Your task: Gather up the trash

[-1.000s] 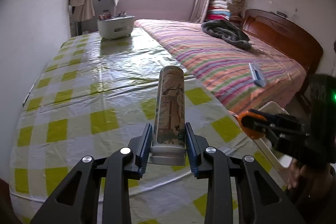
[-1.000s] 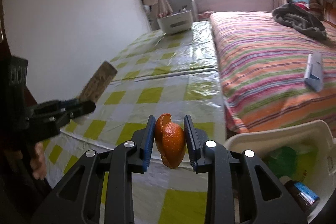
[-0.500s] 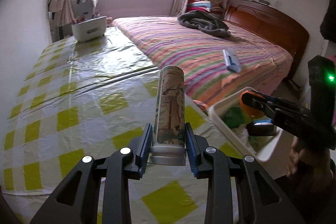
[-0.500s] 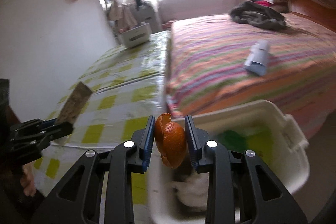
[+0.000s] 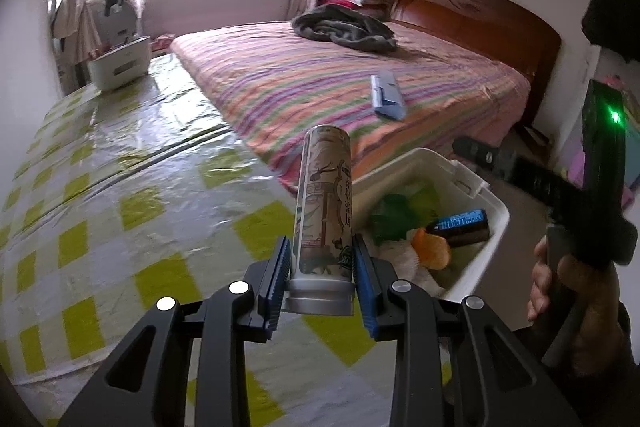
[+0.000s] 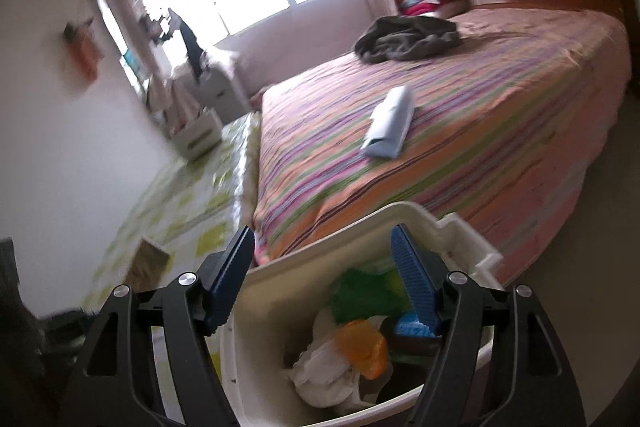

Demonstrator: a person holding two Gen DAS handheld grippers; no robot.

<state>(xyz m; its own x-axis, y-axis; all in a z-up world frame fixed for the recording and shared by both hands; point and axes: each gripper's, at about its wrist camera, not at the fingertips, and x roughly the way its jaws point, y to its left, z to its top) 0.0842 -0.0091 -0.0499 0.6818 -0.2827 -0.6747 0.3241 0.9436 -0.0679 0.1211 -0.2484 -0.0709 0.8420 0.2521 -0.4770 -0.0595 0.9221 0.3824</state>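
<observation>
A printed can (image 5: 323, 203) is pinched upright between the blue pads of the left hand-held gripper (image 5: 321, 269), above the checked counter (image 5: 120, 195). The right hand-held gripper (image 6: 324, 283) is being spread, nothing between its jaws, above the white bin (image 6: 276, 291), where an orange peel (image 6: 362, 347) is seen among the trash.

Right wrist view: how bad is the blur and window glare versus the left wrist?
Right wrist view: heavy motion smear on the white bin and orange peel, window blown out; right gripper fingers sharp, jaws opening, nothing between them. Left wrist view: sharper, tube in left gripper crisp, tablecloth glary, fisheye bends edges.
</observation>
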